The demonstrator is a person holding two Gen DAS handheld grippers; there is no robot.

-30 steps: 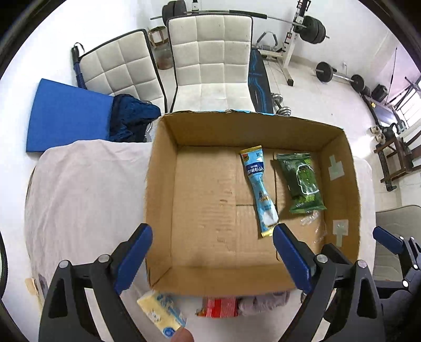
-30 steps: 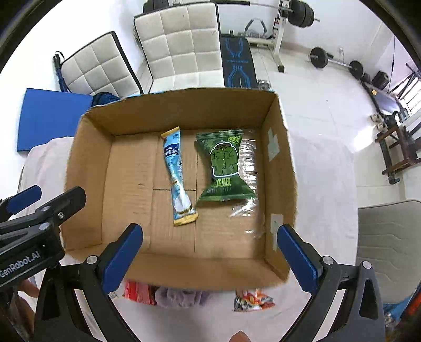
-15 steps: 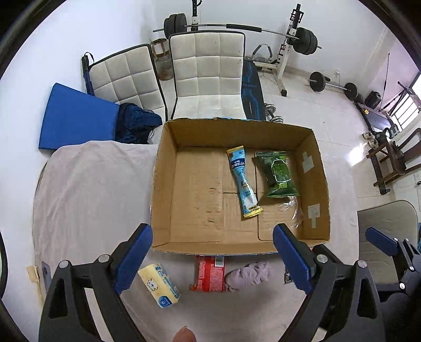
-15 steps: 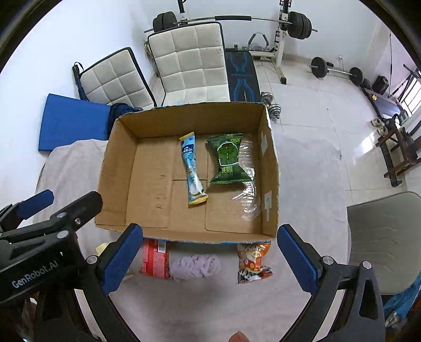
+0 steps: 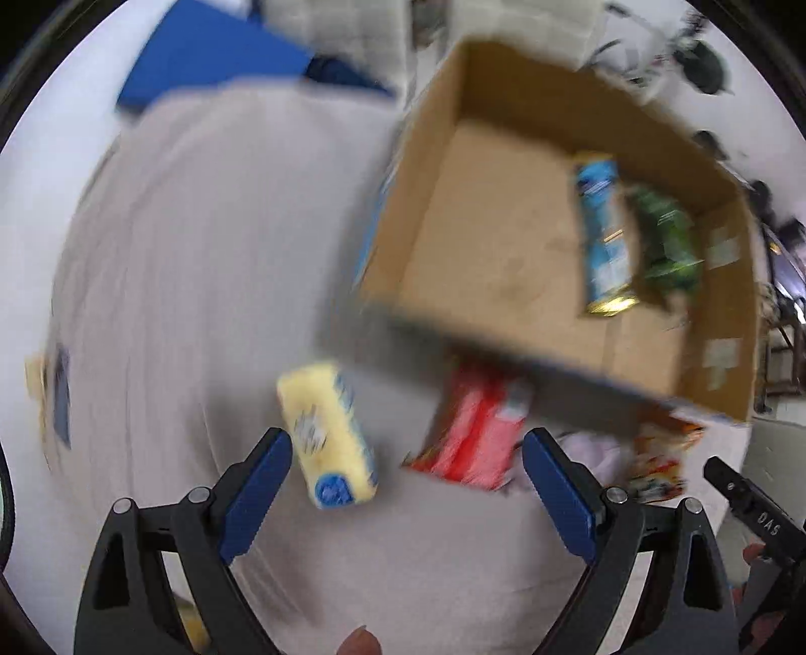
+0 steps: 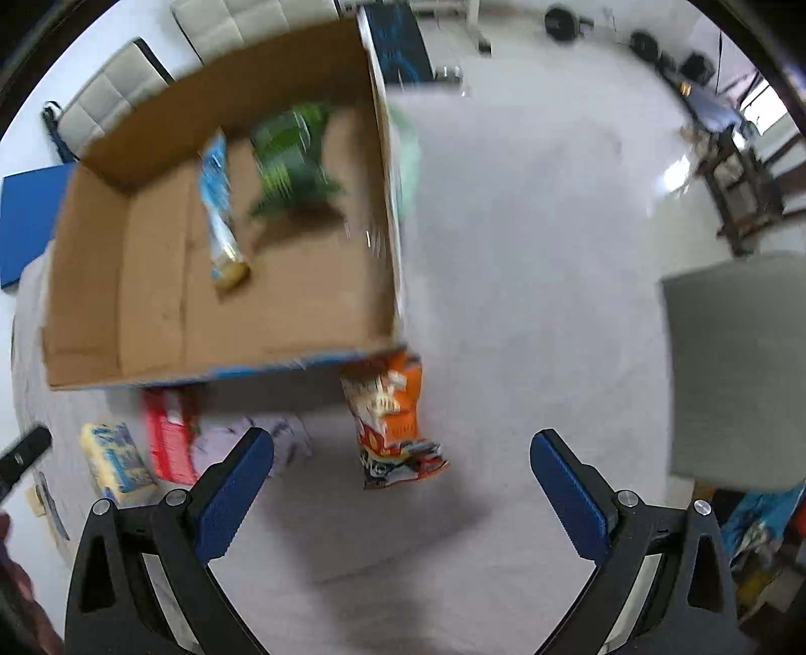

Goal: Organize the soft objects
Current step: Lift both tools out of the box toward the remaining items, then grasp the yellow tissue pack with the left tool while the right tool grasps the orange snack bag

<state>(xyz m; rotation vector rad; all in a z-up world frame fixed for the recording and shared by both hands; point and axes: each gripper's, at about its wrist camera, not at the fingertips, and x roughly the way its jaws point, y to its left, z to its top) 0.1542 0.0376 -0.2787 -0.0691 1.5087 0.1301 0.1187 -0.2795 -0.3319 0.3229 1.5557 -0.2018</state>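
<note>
A cardboard box [image 5: 418, 211] [image 6: 80, 262] on the cloth-covered table holds a blue packet [image 5: 602, 232] [image 6: 217, 211] and a green packet [image 5: 665, 242] [image 6: 289, 161]. In front of it lie a yellow packet [image 5: 327, 433] [image 6: 115, 461], a red packet [image 5: 473, 433] [image 6: 166, 433], a lilac cloth [image 5: 589, 448] [image 6: 282, 433] and an orange snack bag [image 6: 390, 423] [image 5: 660, 453]. My left gripper [image 5: 405, 483] is open and empty above the yellow and red packets. My right gripper [image 6: 400, 494] is open and empty just short of the orange bag. Both views are blurred.
The table carries a pale cloth [image 5: 176, 252] [image 6: 529, 252]. A grey chair [image 6: 730, 368] stands at the right. White chairs [image 6: 121, 85], a blue mat [image 5: 201, 60] and gym weights [image 6: 564, 20] lie beyond the table.
Both grippers have dropped and pulled back from above the box toward the items in front of it. The left one swung left, the right one swung right. Both stay open.
</note>
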